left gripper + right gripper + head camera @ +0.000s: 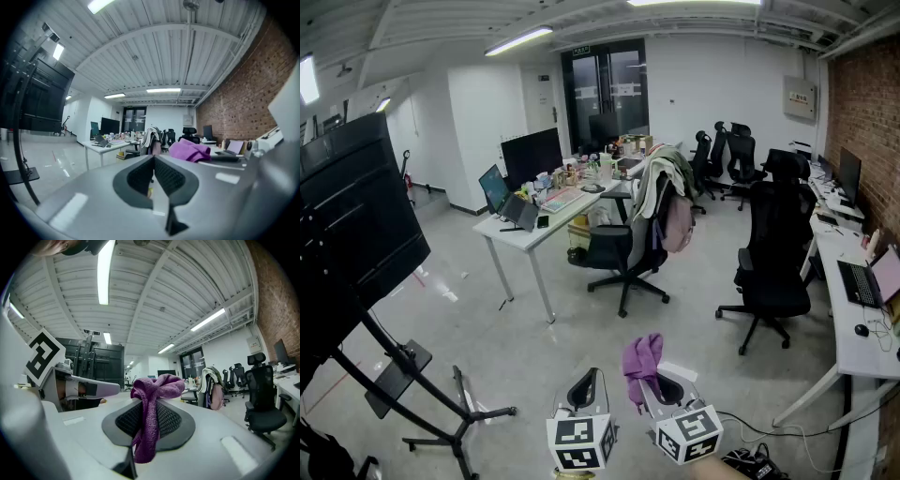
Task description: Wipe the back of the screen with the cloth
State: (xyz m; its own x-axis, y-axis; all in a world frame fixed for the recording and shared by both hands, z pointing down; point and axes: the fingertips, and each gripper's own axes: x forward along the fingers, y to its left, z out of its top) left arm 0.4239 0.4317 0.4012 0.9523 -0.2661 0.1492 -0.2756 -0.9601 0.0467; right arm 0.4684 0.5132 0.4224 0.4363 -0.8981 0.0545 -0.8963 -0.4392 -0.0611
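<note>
A large black screen on a wheeled stand fills the left of the head view, its dark back panel facing me. My right gripper is shut on a purple cloth, which bunches above the jaws and hangs down between them. My left gripper sits beside it, jaws pressed together with nothing in them. Both grippers hang low at the bottom centre, well to the right of the screen. The cloth also shows in the left gripper view.
A white desk with monitors and clutter stands ahead. Black office chairs and a chair draped with clothes stand in the middle of the room. Another desk with a laptop runs along the right brick wall. Cables lie on the floor.
</note>
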